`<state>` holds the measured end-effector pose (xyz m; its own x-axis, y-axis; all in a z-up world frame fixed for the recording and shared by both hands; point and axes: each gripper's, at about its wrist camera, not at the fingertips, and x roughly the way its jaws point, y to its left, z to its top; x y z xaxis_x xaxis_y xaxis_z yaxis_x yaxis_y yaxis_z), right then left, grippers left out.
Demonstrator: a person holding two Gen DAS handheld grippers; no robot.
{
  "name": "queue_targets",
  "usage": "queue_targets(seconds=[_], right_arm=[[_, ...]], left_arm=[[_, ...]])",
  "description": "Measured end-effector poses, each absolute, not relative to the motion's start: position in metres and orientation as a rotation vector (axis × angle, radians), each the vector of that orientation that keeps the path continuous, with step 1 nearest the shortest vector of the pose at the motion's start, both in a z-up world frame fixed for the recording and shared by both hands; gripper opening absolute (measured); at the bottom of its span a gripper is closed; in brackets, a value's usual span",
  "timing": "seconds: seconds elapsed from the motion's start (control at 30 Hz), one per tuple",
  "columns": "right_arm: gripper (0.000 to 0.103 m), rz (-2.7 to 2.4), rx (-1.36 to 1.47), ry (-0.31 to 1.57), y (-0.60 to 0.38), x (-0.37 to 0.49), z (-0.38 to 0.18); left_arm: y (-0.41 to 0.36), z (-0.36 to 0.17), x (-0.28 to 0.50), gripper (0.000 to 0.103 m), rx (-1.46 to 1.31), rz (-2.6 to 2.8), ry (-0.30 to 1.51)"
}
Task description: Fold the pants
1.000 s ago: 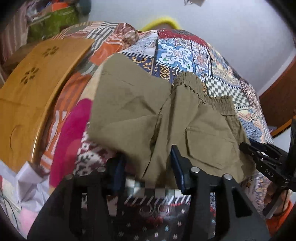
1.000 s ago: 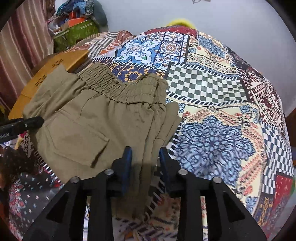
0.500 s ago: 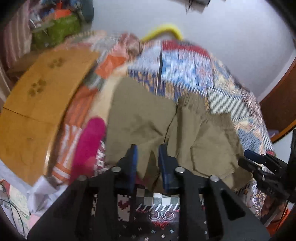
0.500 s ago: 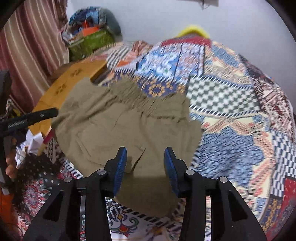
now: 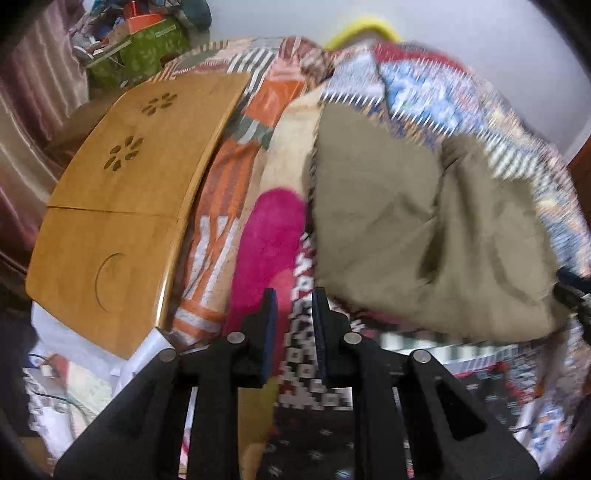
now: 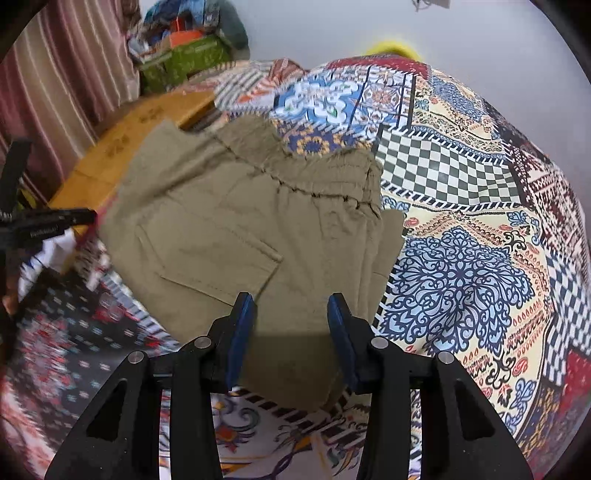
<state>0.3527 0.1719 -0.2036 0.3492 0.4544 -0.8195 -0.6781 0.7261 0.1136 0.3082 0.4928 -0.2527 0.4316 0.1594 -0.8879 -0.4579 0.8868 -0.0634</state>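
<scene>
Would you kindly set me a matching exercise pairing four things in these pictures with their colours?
Things:
1. pants
2. lap table
3. pads on the gripper fingers
4. wall

Colours:
A. blue
B. white
C. olive
D. light brown wood

Pairs: 1-C, 2-D, 3-A, 4-B

The wooden lap table (image 5: 122,206) crowds the left of the pants (image 6: 258,236); patterned quilt (image 6: 461,258) lies open to the right.
</scene>
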Motion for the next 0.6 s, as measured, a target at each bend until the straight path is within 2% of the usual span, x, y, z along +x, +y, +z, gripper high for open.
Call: queue_targets(seconds=[0.23, 0.47, 0.57, 0.6], right_arm=[[0.039, 0.737, -0.157, 0.866, 0.147, 0.349, -0.156], [0.039, 0.739, -0.047, 0.699, 0.104, 0.318, -0.076], [0.039, 0.739, -0.031, 0.598, 0.088, 0.287, -0.039], [0.039, 0.741, -0.024, 0.571, 0.083, 0.276, -0.028]], left_arm=[[0.449, -0.194, 0.306, 0.018, -0.338, 0.289, 0.896], [0.382, -0.106, 0.278, 0.018, -0.271, 0.225, 0.693], [0.350, -0.063, 0.249, 0.024, -0.216, 0.217, 0.594], [0.338, -0.048, 0.237, 0.029, -0.200, 0.216, 0.555]])
